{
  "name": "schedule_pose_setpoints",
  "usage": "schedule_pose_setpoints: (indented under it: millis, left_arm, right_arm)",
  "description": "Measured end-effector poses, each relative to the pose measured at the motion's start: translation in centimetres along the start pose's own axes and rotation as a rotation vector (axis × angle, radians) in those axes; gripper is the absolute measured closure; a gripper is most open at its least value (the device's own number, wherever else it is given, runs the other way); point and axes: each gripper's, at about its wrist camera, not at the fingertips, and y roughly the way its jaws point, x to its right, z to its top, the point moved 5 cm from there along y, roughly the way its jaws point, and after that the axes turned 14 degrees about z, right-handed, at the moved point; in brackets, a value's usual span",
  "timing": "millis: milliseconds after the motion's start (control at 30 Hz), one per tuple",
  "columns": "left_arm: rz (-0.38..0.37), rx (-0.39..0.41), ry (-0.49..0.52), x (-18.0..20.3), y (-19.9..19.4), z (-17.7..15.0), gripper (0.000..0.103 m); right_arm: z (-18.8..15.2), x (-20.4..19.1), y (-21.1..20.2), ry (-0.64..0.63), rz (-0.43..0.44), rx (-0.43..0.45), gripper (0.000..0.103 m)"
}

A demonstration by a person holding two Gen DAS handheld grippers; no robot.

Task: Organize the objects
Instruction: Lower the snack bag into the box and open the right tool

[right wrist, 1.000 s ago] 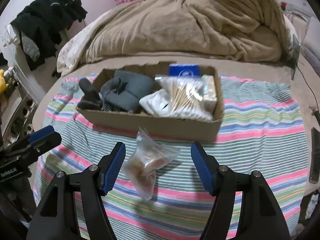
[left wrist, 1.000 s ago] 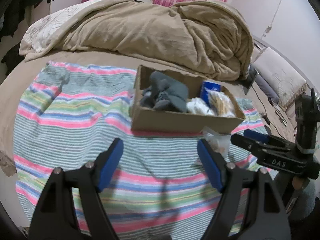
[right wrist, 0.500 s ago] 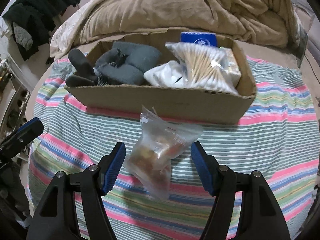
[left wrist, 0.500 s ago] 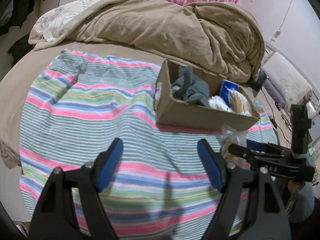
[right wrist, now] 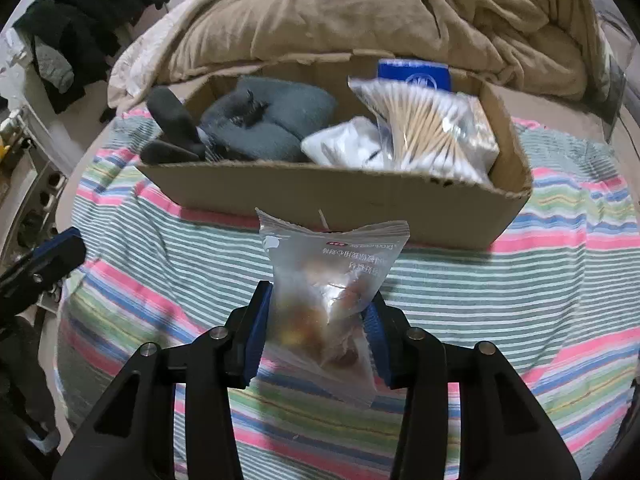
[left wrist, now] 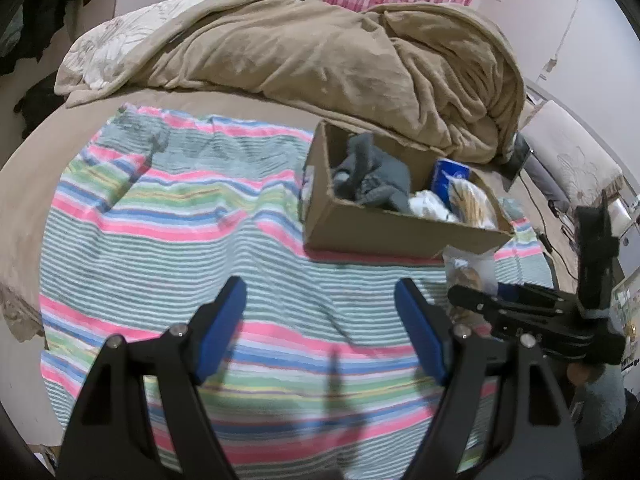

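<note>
A clear plastic bag of snacks point(right wrist: 324, 304) sits between the blue pads of my right gripper point(right wrist: 318, 316), which is shut on it just in front of the cardboard box point(right wrist: 360, 208). The box holds grey socks point(right wrist: 256, 120), a white packet point(right wrist: 348, 148), a bag of cotton swabs point(right wrist: 432, 128) and a blue box point(right wrist: 414, 74). My left gripper point(left wrist: 320, 316) is open and empty over the striped cloth, left of the cardboard box point(left wrist: 384, 232). The right gripper point(left wrist: 520, 312) and the bag point(left wrist: 468, 272) show at the right in the left wrist view.
The box stands on a striped cloth point(left wrist: 168, 216) spread over a bed. A heaped tan blanket point(left wrist: 320, 52) lies behind the box. Dark clothes point(right wrist: 88, 20) hang at the far left. A pillow point(left wrist: 568, 160) lies at the right.
My right gripper has moved forward and shut on the snack bag. My left gripper has drifted left, away from the box, and stays open.
</note>
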Motion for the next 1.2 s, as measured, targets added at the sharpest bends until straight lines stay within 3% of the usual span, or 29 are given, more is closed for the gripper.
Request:
schedule_pose_setpoints:
  millis: [600, 1200]
  left_arm:
    - [0.003, 0.083, 0.057, 2.3, -1.5, 3.9, 0.025]
    - [0.015, 0.076, 0.075, 3.3, 2.7, 7.0, 0.025]
  right_arm:
    - [4.8, -2.7, -5.0, -0.097, 0.048, 0.126, 0.056]
    - [9.0, -0.4, -1.2, -0.09, 0.055, 0.128, 0.056]
